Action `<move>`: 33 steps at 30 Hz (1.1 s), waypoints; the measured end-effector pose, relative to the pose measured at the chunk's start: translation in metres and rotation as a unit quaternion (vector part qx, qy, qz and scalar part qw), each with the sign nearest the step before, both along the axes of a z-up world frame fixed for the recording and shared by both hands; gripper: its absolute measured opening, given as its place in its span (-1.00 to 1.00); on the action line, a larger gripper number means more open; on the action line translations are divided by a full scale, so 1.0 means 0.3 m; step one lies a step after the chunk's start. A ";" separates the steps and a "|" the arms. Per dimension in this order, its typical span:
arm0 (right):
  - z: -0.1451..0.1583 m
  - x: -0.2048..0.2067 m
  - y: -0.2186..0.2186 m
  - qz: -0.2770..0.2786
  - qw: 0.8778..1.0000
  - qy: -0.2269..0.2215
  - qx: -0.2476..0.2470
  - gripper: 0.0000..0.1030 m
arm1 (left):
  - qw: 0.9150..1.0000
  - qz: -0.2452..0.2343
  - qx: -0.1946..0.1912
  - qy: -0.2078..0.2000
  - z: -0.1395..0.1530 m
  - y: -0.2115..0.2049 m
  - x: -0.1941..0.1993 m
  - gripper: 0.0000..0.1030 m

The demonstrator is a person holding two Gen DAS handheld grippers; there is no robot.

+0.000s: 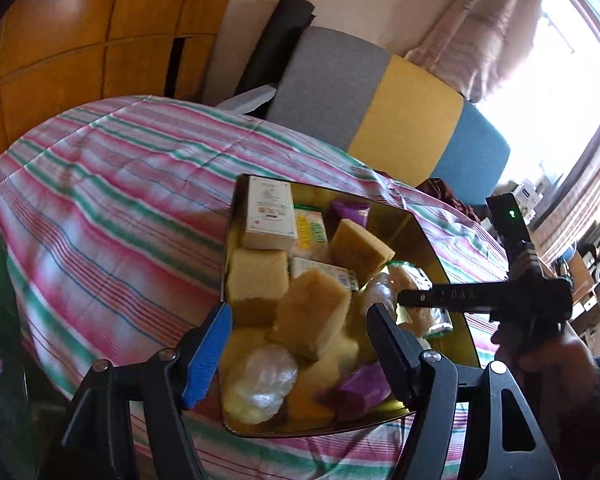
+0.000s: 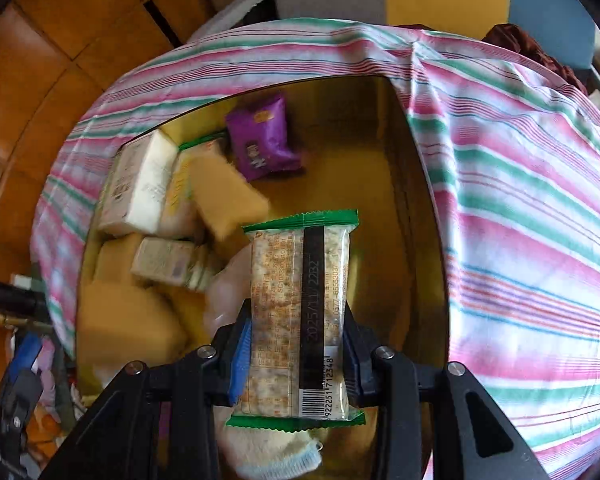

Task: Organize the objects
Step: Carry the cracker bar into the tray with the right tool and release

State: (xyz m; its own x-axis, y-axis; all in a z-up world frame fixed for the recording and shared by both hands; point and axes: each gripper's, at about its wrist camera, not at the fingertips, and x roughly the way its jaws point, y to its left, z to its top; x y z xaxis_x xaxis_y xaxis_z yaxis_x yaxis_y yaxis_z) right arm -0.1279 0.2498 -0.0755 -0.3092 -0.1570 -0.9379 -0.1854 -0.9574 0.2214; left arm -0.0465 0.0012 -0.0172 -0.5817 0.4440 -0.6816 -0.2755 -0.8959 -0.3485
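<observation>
Your right gripper has its fingers pinching a cracker packet by its two long sides. The packet hangs over the gold tray, its long axis running along the fingers, one green crimped end pointing away from you toward the tray's far rim, the other end back by your wrist. The barcode and dark date stripe face the camera.

The tray sits on a striped cloth covering the surface. Its right half is bare gold; the left half is crowded with a white box, yellow sponges, a purple packet and a smaller box. The tray's right edge runs close beside the packet, with open cloth beyond it.

Your left gripper hovers over the tray's near end, fingers spread and holding nothing, a sponge block visible between them below. A clear bag lies near the blue fingertip.
</observation>
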 end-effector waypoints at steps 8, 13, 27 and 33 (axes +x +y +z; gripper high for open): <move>-0.060 -0.037 0.011 0.001 1.000 -0.008 -0.015 -0.27 | 1.000 0.006 0.007 -0.007 -0.012 -0.017 -0.007 0.48; -0.063 -0.014 0.022 0.004 1.000 -0.001 -0.022 -0.25 | 1.000 0.006 0.001 -0.010 -0.019 -0.009 -0.006 0.50; -0.026 0.041 0.009 0.020 1.000 0.019 0.008 -0.13 | 1.000 0.011 -0.015 -0.007 -0.018 0.004 0.006 0.56; 0.010 0.083 -0.005 0.024 0.998 0.044 0.027 0.01 | 1.000 0.014 -0.021 0.001 -0.008 0.008 0.014 0.63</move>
State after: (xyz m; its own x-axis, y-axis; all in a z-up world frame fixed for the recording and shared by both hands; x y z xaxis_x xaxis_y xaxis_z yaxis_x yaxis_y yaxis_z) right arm -0.1029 0.2482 -0.0726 -0.3839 -0.1228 -0.9152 -0.1209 -0.9759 0.1817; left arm -0.0422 0.0035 -0.0194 -0.5948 0.3981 -0.6984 -0.2498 -0.9173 -0.3101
